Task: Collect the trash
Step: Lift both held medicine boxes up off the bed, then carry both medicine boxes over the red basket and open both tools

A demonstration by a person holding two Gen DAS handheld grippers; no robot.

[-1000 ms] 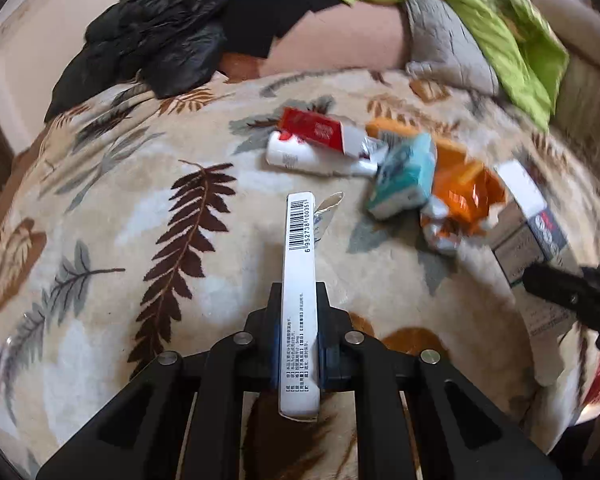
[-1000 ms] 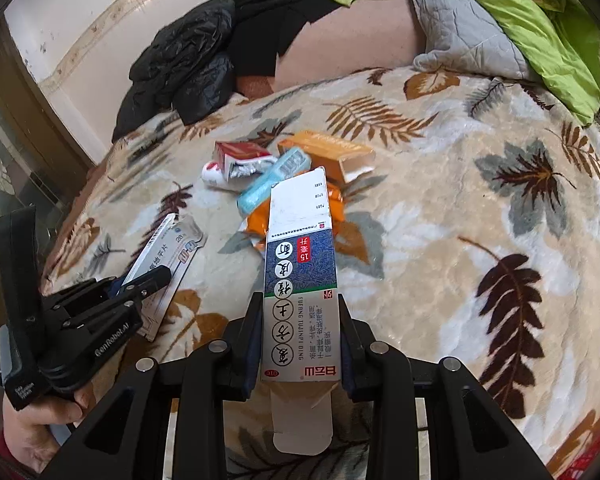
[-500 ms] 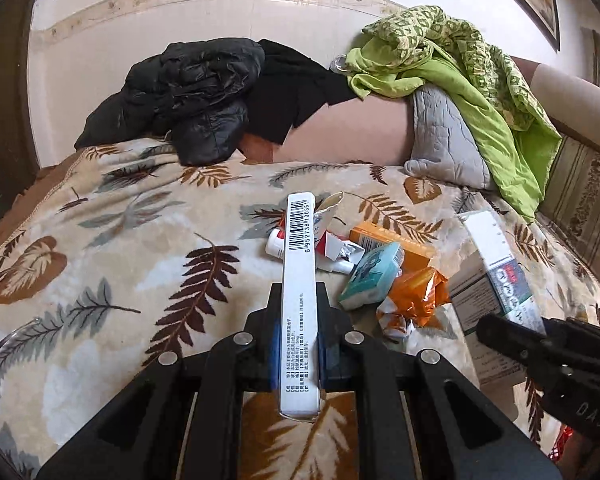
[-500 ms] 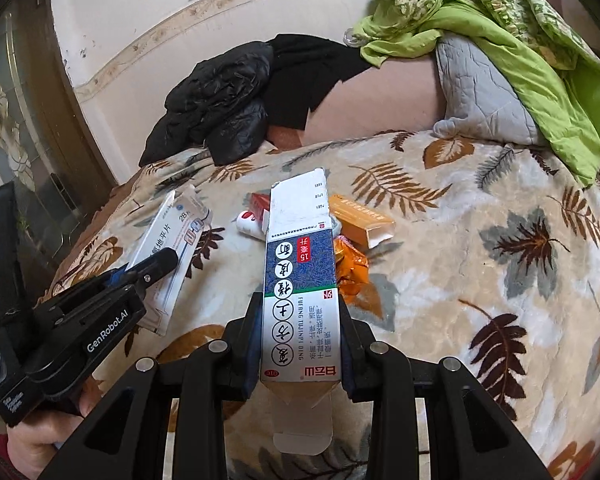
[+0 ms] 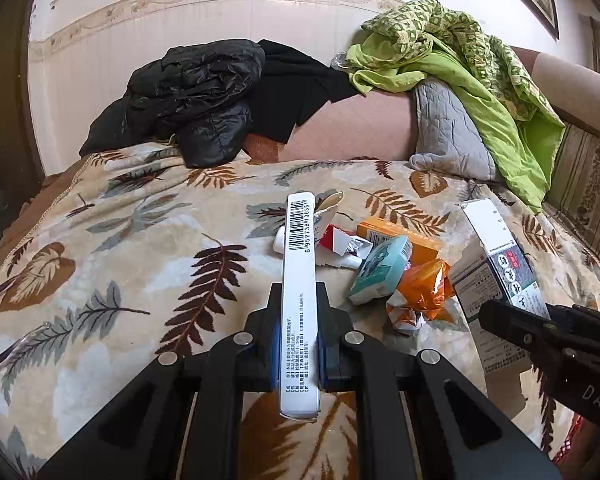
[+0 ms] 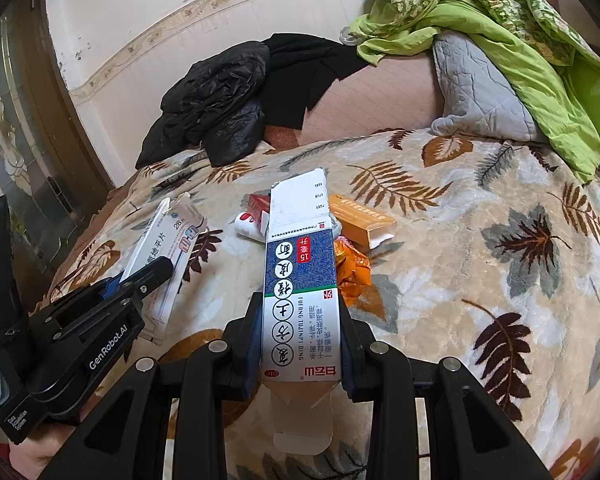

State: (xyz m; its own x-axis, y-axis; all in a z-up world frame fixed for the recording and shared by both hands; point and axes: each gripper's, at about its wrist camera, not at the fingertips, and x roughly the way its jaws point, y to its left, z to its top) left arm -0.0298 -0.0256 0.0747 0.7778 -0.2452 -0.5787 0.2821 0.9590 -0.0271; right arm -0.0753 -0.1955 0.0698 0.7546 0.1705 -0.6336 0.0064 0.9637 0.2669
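While two pieces of trash are already lifted, most of the litter is judged to be left on the leaf-patterned blanket [image 5: 99, 264] of the bed. A slim white cardboard box with a barcode [image 5: 297, 304] is clamped edge-on in the left gripper [image 5: 297, 320], held above the blanket. A flat blue-and-white medicine carton with an open end flap [image 6: 300, 300] is pinched between the closed-in fingers of the right gripper [image 6: 300, 332], likewise held above the bed.

Near the middle of the blanket a small heap is seen: a red-and-white crumpled packet [image 5: 340, 242], a white tube [image 5: 279, 240] under it, a teal tissue pack [image 5: 380, 272], an orange rectangular box [image 5: 400, 236] and a crumpled orange foil wrapper [image 5: 420, 296]. No bin or bag is shown, so neither held piece can be counted as collected.

On the slim box the digits "6 952738 100351" are read beside the barcode, and "28" on its face in the right wrist view. On the carton "FUFANG TUJINPI DING", "OTC" and "15" are read. "GenRobot.AI" is printed on the left gripper, "DAS" on the right.
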